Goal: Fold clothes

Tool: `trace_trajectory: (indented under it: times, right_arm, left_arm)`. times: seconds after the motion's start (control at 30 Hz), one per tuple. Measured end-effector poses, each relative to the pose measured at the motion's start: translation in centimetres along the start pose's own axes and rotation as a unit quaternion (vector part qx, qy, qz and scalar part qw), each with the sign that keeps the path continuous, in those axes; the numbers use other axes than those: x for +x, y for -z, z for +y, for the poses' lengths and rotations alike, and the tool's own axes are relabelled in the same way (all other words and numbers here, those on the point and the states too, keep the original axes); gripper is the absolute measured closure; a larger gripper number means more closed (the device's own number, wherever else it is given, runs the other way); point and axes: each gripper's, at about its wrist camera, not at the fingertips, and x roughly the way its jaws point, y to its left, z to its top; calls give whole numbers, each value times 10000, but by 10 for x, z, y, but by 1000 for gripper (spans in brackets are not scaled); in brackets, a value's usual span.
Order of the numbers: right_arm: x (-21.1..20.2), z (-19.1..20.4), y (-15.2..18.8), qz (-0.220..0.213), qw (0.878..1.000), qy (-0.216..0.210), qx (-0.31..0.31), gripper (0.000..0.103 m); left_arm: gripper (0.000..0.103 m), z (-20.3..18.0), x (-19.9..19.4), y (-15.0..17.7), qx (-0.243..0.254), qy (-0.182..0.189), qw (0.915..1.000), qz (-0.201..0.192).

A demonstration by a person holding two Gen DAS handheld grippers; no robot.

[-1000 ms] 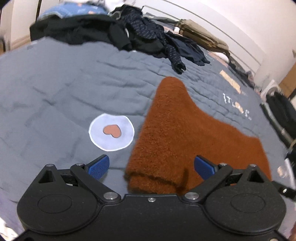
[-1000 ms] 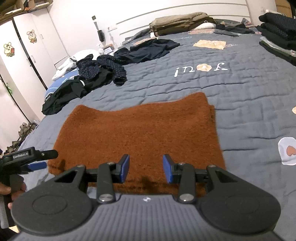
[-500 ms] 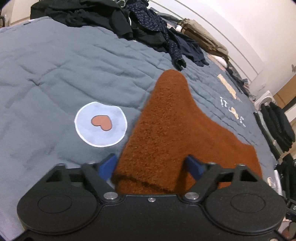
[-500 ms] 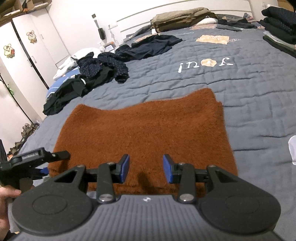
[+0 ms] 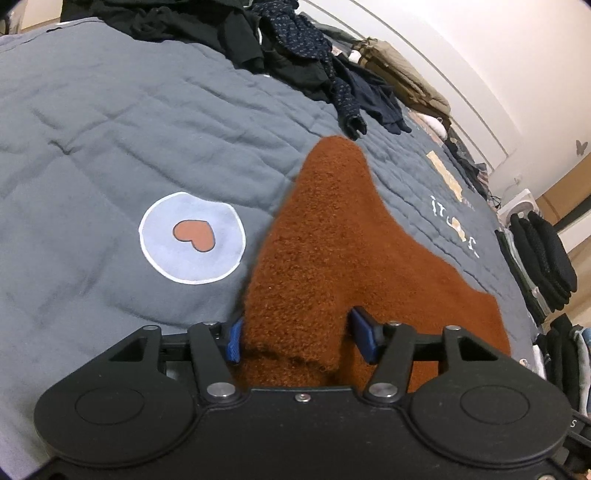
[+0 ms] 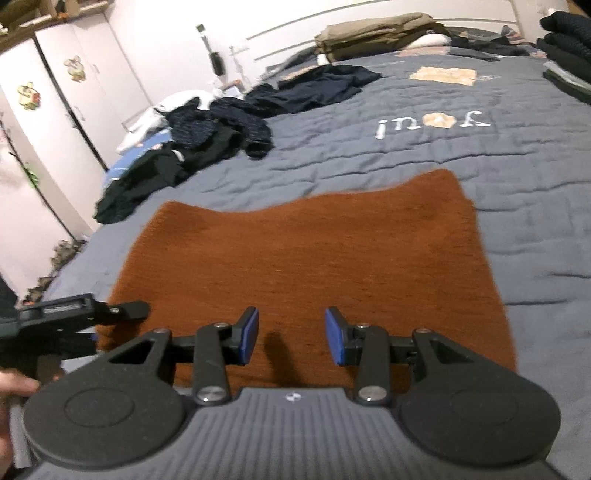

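Observation:
A rust-brown fuzzy garment lies folded flat on the grey quilt. My left gripper is at its near left corner. Its jaws are closing, and the bunched corner fills the gap, with both blue pads against the fabric. In the right wrist view the same garment spreads out ahead. My right gripper hovers over its near edge, open, with nothing between the fingers. The left gripper shows at the garment's left corner there, held by a hand.
A heart patch in a white circle sits left of the garment. Dark loose clothes are heaped at the far side, olive folded clothes by the headboard, dark folded stacks at the right. White wardrobes stand beyond the bed.
The left jaws have narrowed from wide open onto the garment's corner, which now bunches between them. The right gripper has crept forward and lower over the near edge, its opening unchanged.

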Motion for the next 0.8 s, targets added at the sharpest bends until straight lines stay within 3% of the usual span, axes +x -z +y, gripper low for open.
trace_trajectory:
  times: [0.1,0.27,0.43,0.47,0.57,0.8]
  right_arm:
    - [5,7,2,19,9999,-74,-112,64]
    - [14,13,7,92,9997,-80,-233,64]
    - [21,14,10,195,9995,6,-248,63]
    - [22,14,10,206,9995,8,-225,62]
    - [24,16,9,233,9995,27,-222,60]
    - [24,21,10,234,9993,110,-267,55]
  left_arm:
    - [51,-1,-2,0,18,12,10000,-42]
    - [69,-3,-8,-1,112,75,9997,-205]
    - [68,-8,-10,-1,273,25,9993,-242]
    - [62,-7,-8,-1,226,5,9995,-202]
    - [59,-3,-4,-1,179,-56,9997,-172]
    - [61,-7,-5,1,337,-6,9990,-288]
